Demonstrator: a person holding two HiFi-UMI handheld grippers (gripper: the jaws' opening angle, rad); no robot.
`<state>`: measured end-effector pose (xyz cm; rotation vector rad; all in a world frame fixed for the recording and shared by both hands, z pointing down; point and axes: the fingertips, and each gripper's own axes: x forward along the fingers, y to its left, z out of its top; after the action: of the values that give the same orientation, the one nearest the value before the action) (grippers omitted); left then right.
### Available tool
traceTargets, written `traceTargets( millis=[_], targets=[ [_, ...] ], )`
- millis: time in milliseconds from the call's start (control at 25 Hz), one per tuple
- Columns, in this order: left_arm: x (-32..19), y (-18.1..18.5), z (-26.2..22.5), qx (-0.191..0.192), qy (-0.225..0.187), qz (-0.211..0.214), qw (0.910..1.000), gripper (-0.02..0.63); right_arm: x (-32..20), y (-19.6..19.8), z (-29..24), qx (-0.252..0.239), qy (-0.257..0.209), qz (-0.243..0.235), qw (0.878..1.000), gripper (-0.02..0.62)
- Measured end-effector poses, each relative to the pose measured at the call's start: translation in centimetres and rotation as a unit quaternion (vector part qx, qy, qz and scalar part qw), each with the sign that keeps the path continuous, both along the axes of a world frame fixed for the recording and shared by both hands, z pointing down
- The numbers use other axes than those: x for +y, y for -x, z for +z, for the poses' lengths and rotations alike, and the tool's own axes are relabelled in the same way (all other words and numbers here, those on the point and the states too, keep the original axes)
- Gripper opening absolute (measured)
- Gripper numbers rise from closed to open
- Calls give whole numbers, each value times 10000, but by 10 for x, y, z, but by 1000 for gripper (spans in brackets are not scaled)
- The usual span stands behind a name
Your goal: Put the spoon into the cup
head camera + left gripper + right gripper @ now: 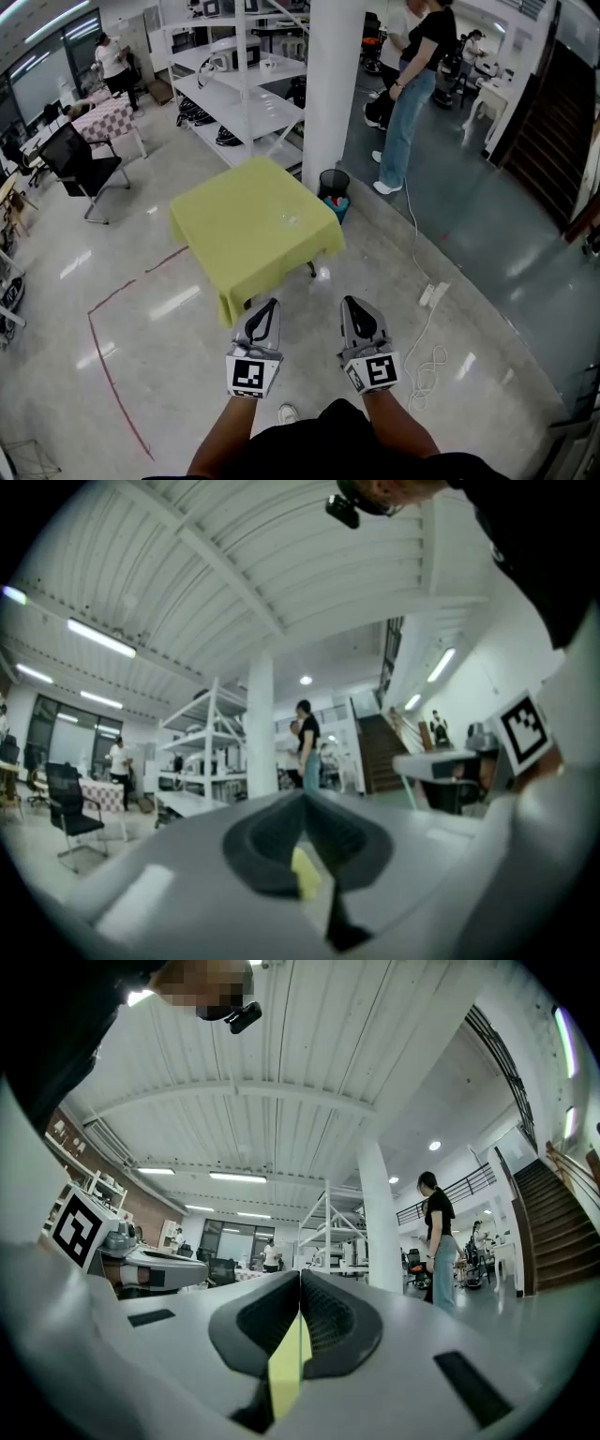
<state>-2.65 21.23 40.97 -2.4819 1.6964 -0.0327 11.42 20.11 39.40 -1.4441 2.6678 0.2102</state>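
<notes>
Yellow-clothed bench (234, 230) stands well ahead. Left gripper (268, 309): jaws pressed together, empty. A small clear speck (291, 220) on the bench may be the cup; no spoon is discernible. Right gripper (352, 307): likewise closed on nothing. A spoon should be light, stiff, slippery: grip mid-handle.

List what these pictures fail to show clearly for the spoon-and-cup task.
- Spoon: found in no view; too small for the head view if on the yellow table.
- Cup: perhaps a faint glint there, head view; too small to tell.
- That table, gripper views: hidden behind shut left claw and right claw, bar a yellow sliver.
</notes>
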Motion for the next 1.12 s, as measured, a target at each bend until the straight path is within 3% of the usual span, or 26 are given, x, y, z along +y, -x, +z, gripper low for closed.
traceTargets(
  millis=[520, 1120],
  targets=[
    [-70, 0, 7, -8, 70, -43, 10000, 5, -76, 8, -8, -193, -50, -185, 9996, 11],
    [-162, -42, -3, 12, -50, -568, 9984, 6, -183, -41, -10, -496, 59, -649, 9966, 9]
  ],
)
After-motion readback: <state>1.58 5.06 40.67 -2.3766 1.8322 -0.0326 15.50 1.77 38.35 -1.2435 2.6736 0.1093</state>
